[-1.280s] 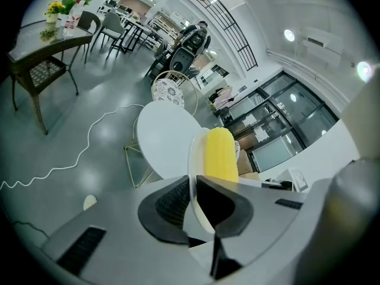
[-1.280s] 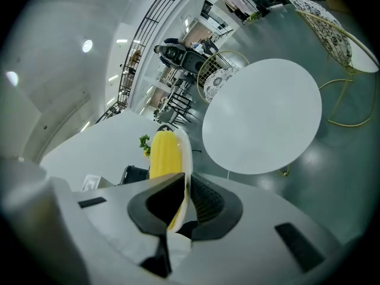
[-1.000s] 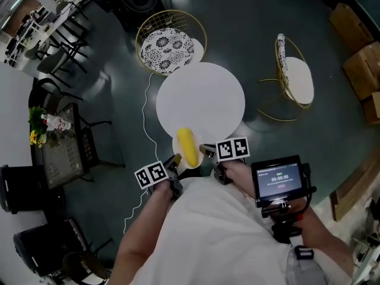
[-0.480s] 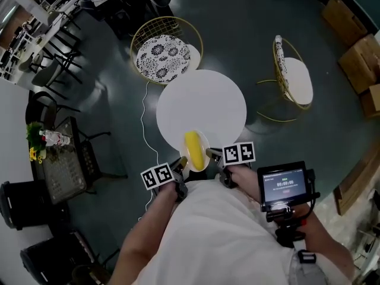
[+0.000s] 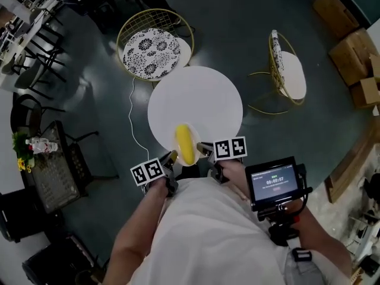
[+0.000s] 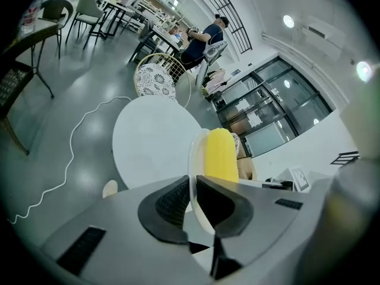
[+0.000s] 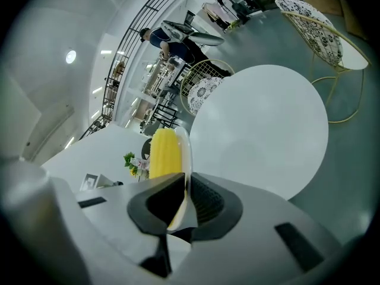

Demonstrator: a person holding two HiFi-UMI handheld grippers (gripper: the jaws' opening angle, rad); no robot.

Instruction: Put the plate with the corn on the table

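Left gripper (image 6: 191, 200) and right gripper (image 7: 185, 198) each pinch the plate (image 6: 193, 153) by its rim; corn (image 5: 185, 143) aboard, over the table (image 5: 199, 97) edge; setting down seemingly remains.

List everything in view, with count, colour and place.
Table: one, white, centre.
Plate: one, white, over table's near edge.
Corn: one, yellow, on plate.
Chairs: two, gold, beyond and right of table.
Cable: one, white, floor left of table.
Boxes: several, brown, far right.
Flowers: one bunch, yellow, far left.
Screen: one, black, right of the person.
Left gripper: one, grey, shut on plate's left rim.
Right gripper: one, grey, shut on plate's right rim.
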